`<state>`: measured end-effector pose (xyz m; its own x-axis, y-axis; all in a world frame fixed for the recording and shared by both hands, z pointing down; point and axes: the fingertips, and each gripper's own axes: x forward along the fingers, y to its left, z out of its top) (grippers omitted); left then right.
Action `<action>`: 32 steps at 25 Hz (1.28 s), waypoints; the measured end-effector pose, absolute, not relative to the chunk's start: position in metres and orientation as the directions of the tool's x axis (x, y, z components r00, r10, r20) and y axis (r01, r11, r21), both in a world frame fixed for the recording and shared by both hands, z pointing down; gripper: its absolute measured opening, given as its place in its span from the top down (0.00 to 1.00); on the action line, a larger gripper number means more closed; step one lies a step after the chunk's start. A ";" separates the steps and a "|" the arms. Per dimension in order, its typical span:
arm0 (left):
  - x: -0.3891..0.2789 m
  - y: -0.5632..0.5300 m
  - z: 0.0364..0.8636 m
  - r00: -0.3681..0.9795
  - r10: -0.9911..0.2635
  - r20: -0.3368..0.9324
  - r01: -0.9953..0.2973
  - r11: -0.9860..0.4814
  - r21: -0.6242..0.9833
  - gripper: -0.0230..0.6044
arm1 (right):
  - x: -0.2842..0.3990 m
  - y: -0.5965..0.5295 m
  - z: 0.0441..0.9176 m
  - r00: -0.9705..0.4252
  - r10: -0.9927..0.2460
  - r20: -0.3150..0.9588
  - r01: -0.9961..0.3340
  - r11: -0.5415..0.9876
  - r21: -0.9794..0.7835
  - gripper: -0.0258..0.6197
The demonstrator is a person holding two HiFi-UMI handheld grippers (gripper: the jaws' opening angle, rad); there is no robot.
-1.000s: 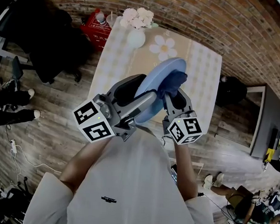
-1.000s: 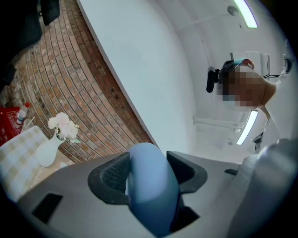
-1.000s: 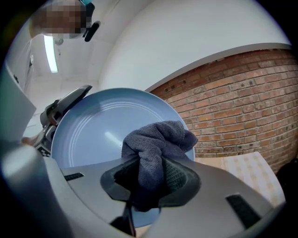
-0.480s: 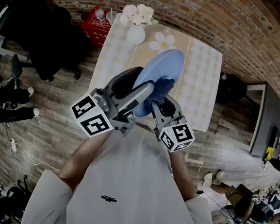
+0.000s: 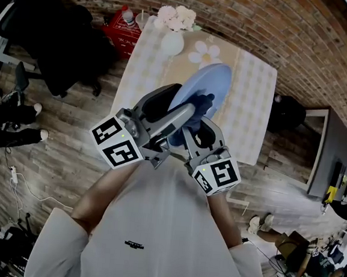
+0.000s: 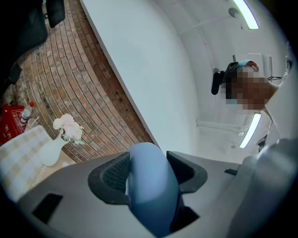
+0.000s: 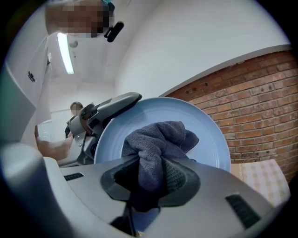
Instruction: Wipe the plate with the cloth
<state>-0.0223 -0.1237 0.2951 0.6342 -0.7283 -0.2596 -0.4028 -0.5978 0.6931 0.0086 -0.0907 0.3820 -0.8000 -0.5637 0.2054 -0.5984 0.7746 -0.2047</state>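
Observation:
A light blue plate (image 5: 209, 87) is held tilted on edge above the table, its rim clamped in my left gripper (image 5: 176, 118); in the left gripper view the plate's rim (image 6: 151, 186) fills the gap between the jaws. My right gripper (image 5: 196, 122) is shut on a dark grey-blue cloth (image 5: 202, 104), which is bunched and pressed against the plate's face. In the right gripper view the cloth (image 7: 156, 144) bulges from the jaws onto the plate (image 7: 205, 135), with the left gripper (image 7: 109, 109) at the plate's upper left rim.
Below lies a table (image 5: 249, 105) with a checked cloth and daisy print, a white vase of pale flowers (image 5: 174, 35) at its far end. A red crate (image 5: 124, 31) with a bottle and a black chair (image 5: 50, 33) stand left. Brick wall behind.
The right gripper and cloth have slid down the plate's face toward me. The plate has shifted slightly in the left gripper's hold.

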 end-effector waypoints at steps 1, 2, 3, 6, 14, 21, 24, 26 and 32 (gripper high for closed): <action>-0.022 -0.123 0.296 0.637 -0.727 -0.257 -0.401 -0.597 0.695 0.57 | 0.008 -0.092 0.378 -0.799 -0.569 0.196 -0.601 0.774 -0.200 0.78; -0.021 -0.122 0.296 0.641 -0.725 -0.253 -0.401 -0.597 0.694 0.57 | 0.007 -0.094 0.374 -0.797 -0.575 0.186 -0.604 0.773 -0.196 0.78; -0.020 -0.120 0.297 0.645 -0.722 -0.249 -0.402 -0.598 0.693 0.57 | 0.006 -0.096 0.370 -0.794 -0.581 0.177 -0.607 0.771 -0.192 0.78; -0.018 -0.116 0.299 0.653 -0.718 -0.241 -0.401 -0.598 0.694 0.57 | 0.007 -0.104 0.360 -0.787 -0.598 0.151 -0.617 0.765 -0.184 0.78; -0.020 -0.105 0.299 0.652 -0.720 -0.239 -0.400 -0.594 0.698 0.57 | 0.012 -0.119 0.352 -0.762 -0.634 0.130 -0.647 0.740 -0.183 0.78; -0.025 -0.099 0.300 0.638 -0.732 -0.239 -0.403 -0.581 0.707 0.57 | 0.020 -0.127 0.364 -0.749 -0.644 0.157 -0.663 0.727 -0.181 0.78; -0.026 -0.097 0.301 0.634 -0.736 -0.237 -0.405 -0.577 0.709 0.57 | 0.028 -0.131 0.379 -0.723 -0.659 0.206 -0.690 0.695 -0.201 0.78; -0.026 -0.096 0.302 0.638 -0.735 -0.230 -0.406 -0.575 0.710 0.57 | 0.034 -0.131 0.390 -0.708 -0.660 0.252 -0.706 0.671 -0.226 0.78; -0.021 -0.095 0.306 0.646 -0.732 -0.218 -0.405 -0.570 0.715 0.57 | 0.042 -0.119 0.407 -0.689 -0.654 0.311 -0.724 0.636 -0.265 0.78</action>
<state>-0.0215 -0.0950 0.3060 0.6456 -0.7319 -0.2178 -0.4052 -0.5701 0.7148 0.0417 -0.1194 0.4074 -0.6891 -0.6543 0.3114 -0.7242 0.6365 -0.2653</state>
